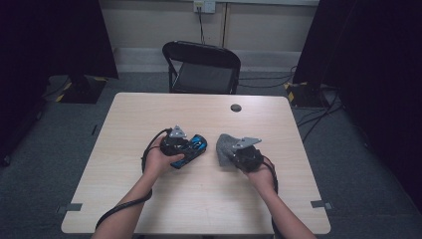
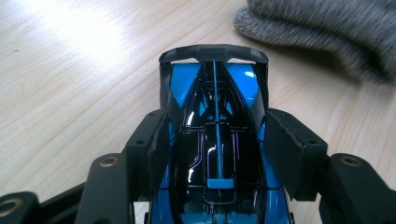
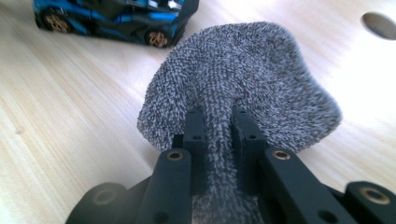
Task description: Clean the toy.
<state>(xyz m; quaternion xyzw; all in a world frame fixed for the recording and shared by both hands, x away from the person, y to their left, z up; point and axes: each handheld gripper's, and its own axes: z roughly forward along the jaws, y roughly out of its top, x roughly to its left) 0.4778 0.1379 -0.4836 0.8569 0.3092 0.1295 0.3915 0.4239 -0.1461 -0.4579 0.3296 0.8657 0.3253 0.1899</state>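
The left gripper (image 2: 217, 140) clamped a hard, glossy toy car (image 2: 217, 154) at its sides; the right gripper (image 3: 218, 135) pinched a soft, light grey cloth (image 3: 243, 84), bunching it.

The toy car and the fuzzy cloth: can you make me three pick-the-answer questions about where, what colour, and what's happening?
1. Where is the grey cloth from the toy car in the high view?
A) to its right B) under it C) on the chair

2. What colours is the toy car?
A) red and white B) blue and black C) all yellow

3. What is the right hand-held gripper doing?
A) hanging open B) pinching the cloth C) holding the car

Answers: 1 A, the cloth lies beside the car on the table. 2 B, its shell shines blue and black. 3 B, cloth bunches between its closed jaws.
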